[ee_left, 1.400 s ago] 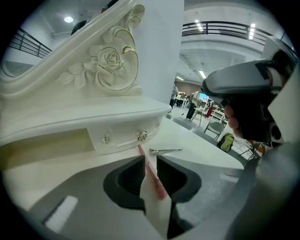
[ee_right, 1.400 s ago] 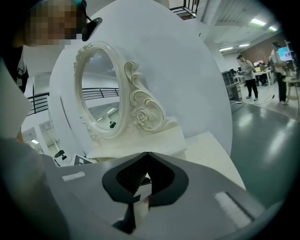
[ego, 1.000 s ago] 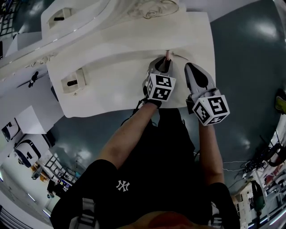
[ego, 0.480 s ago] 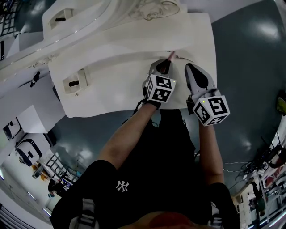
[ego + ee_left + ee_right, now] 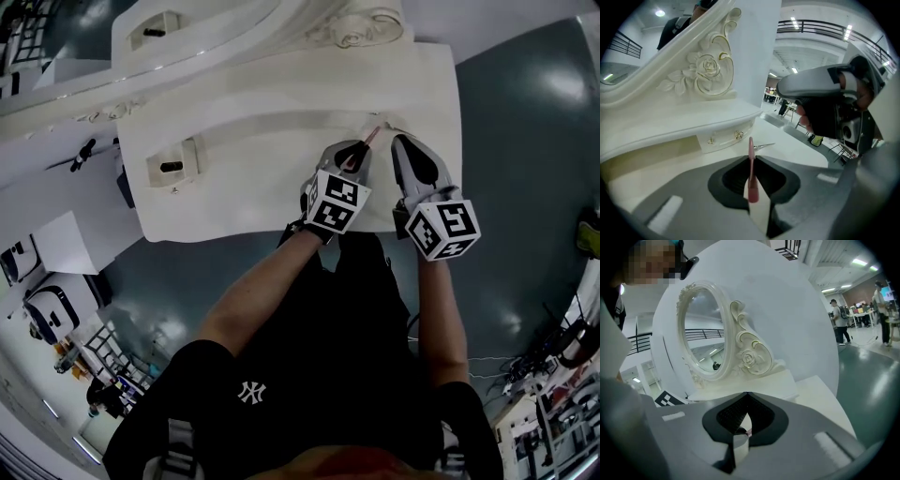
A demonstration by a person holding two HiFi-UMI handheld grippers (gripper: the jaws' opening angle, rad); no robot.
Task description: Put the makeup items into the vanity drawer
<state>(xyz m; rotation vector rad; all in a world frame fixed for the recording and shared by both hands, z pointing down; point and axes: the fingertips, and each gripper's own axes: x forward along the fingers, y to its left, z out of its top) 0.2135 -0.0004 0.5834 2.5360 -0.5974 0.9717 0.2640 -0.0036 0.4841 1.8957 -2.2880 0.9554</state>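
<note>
While left gripper (image 5: 751, 159) pinches it, pink stick (image 5: 750, 145) points forward (lengthwise).

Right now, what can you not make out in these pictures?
- Pink stick in the left tongs, left gripper view: edge-on, kind unclear.
- Thin metal thing on the tabletop, left gripper view: too small to name.
- Small drawer, same view: only its front shows.
- Right tongs, shut, right gripper view: a dark bit at their base, too small to name.
</note>
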